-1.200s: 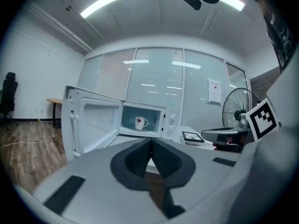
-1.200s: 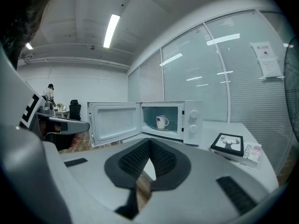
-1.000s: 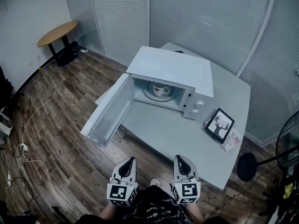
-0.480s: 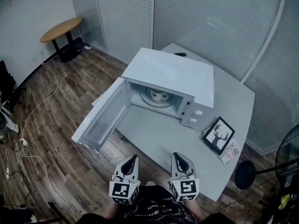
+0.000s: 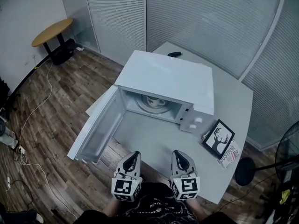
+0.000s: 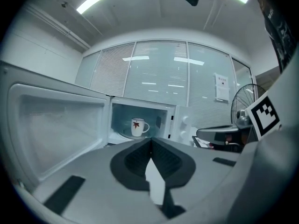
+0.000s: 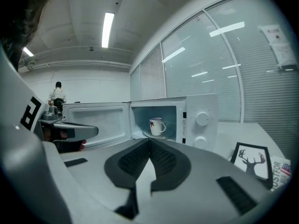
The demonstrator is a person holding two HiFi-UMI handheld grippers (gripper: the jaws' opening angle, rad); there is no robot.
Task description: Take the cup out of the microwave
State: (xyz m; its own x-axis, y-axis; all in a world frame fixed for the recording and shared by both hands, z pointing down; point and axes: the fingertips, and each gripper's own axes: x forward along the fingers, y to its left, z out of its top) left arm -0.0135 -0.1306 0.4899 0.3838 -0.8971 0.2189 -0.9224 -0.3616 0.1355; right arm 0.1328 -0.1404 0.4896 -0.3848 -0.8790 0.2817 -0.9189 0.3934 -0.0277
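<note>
A white microwave [image 5: 168, 80] stands on a grey table [image 5: 233, 106] with its door [image 5: 96, 129] swung wide to the left. Inside, a white cup [image 5: 155, 101] with a red leaf mark [image 6: 137, 126] [image 7: 157, 125] stands upright on the turntable plate. My left gripper [image 5: 132, 156] and right gripper [image 5: 178, 154] hover side by side at the table's near edge, well short of the microwave. Both point at the cavity with their jaws pressed together and nothing between them. In the left gripper view the jaws [image 6: 151, 141] meet at the tip; so do the right's [image 7: 149, 142].
A framed deer picture [image 5: 218, 136] and a printed card [image 5: 229, 152] lie right of the microwave. A small dark object [image 5: 174, 54] sits behind it. A round wooden side table [image 5: 49, 31] and floor cables [image 5: 28, 120] are at left; a fan [image 5: 285, 148] stands at right.
Both grippers have advanced together toward the table and microwave, which now sits closer and lower in the head view. Jaws stay shut.
</note>
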